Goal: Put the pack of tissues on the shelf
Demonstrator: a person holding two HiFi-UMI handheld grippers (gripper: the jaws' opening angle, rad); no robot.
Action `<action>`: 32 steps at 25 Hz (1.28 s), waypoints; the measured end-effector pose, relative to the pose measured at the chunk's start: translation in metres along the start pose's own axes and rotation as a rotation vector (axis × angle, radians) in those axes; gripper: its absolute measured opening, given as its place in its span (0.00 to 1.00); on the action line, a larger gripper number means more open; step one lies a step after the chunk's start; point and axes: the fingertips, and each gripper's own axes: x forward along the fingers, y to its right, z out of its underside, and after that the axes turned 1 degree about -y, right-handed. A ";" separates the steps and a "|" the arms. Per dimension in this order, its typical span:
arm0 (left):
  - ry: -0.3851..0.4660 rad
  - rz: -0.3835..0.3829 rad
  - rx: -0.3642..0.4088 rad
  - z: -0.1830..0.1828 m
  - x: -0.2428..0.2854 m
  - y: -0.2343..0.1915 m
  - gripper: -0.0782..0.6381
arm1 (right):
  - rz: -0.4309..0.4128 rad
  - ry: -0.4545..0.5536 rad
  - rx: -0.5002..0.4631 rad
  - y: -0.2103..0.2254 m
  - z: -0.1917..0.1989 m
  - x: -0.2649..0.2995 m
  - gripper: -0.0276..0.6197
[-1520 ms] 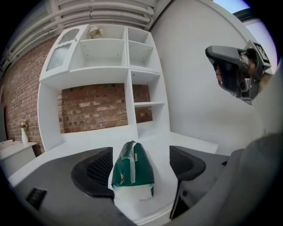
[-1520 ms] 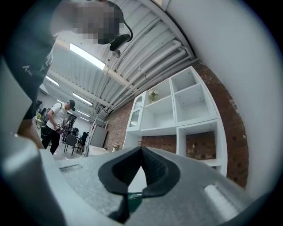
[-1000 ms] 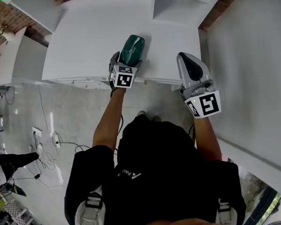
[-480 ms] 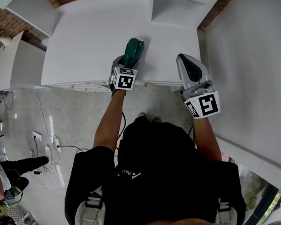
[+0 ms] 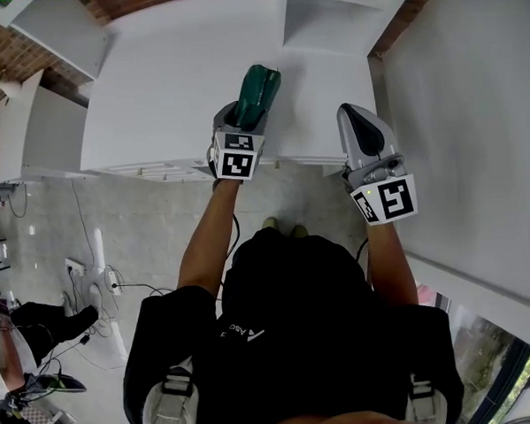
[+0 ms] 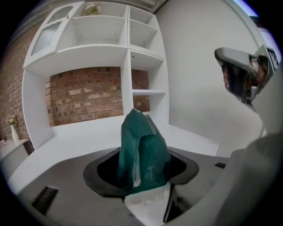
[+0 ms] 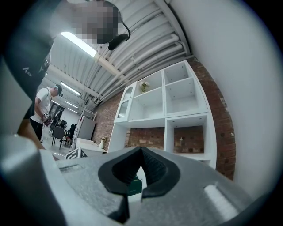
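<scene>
Green pack of tissues (image 6: 143, 152), pinched upright in left tool (image 5: 248, 117), jaws just closing further onto it, over white desk (image 5: 161, 88), at 9 o'clock of right tool (image 5: 363, 129), empty, jaws tip to tip; shelf unit (image 6: 146, 66) at 12 o'clock.

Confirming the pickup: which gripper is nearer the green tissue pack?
Left. The left gripper has just been closing its jaws and grips the tissue pack; the right gripper, shut, sits apart to its right.
</scene>
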 end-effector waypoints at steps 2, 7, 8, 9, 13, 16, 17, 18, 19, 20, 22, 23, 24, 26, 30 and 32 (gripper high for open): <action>0.038 0.021 0.003 -0.024 -0.011 0.008 0.46 | 0.014 0.007 0.004 0.003 -0.004 0.001 0.05; 0.120 0.081 0.015 -0.075 -0.038 0.027 0.46 | 0.038 0.034 0.002 0.004 -0.016 0.009 0.05; 0.133 0.092 0.020 -0.084 -0.044 0.031 0.46 | 0.041 0.041 0.000 0.004 -0.018 0.010 0.05; 0.147 0.101 0.025 -0.093 -0.049 0.034 0.46 | 0.043 0.047 -0.002 0.004 -0.021 0.010 0.05; 0.202 0.122 0.048 -0.135 -0.069 0.042 0.46 | 0.039 0.073 -0.014 0.006 -0.034 0.014 0.05; 0.240 0.134 0.061 -0.168 -0.081 0.045 0.46 | 0.029 0.093 -0.027 0.010 -0.045 0.018 0.05; 0.252 0.137 0.067 -0.179 -0.084 0.047 0.46 | 0.026 0.101 -0.034 0.013 -0.050 0.020 0.05; 0.263 0.140 0.073 -0.190 -0.087 0.050 0.46 | 0.022 0.110 -0.041 0.018 -0.054 0.021 0.05; 0.273 0.142 0.079 -0.202 -0.089 0.052 0.46 | 0.018 0.119 -0.048 0.023 -0.059 0.022 0.05; 0.283 0.146 0.082 -0.214 -0.091 0.055 0.46 | 0.013 0.130 -0.056 0.028 -0.065 0.024 0.05; 0.297 0.159 0.079 -0.238 -0.093 0.062 0.46 | 0.000 0.154 -0.072 0.040 -0.078 0.027 0.05; 0.303 0.166 0.074 -0.249 -0.095 0.066 0.46 | -0.008 0.165 -0.081 0.046 -0.084 0.028 0.05; 0.307 0.172 0.069 -0.260 -0.096 0.071 0.46 | -0.016 0.176 -0.089 0.052 -0.091 0.028 0.05; 0.318 0.176 0.066 -0.281 -0.097 0.079 0.46 | -0.030 0.196 -0.097 0.067 -0.104 0.028 0.05; 0.335 0.170 0.047 -0.325 -0.089 0.091 0.46 | -0.054 0.219 -0.085 0.106 -0.125 0.033 0.05; 0.338 0.166 0.043 -0.346 -0.082 0.097 0.46 | -0.069 0.215 -0.086 0.124 -0.132 0.038 0.05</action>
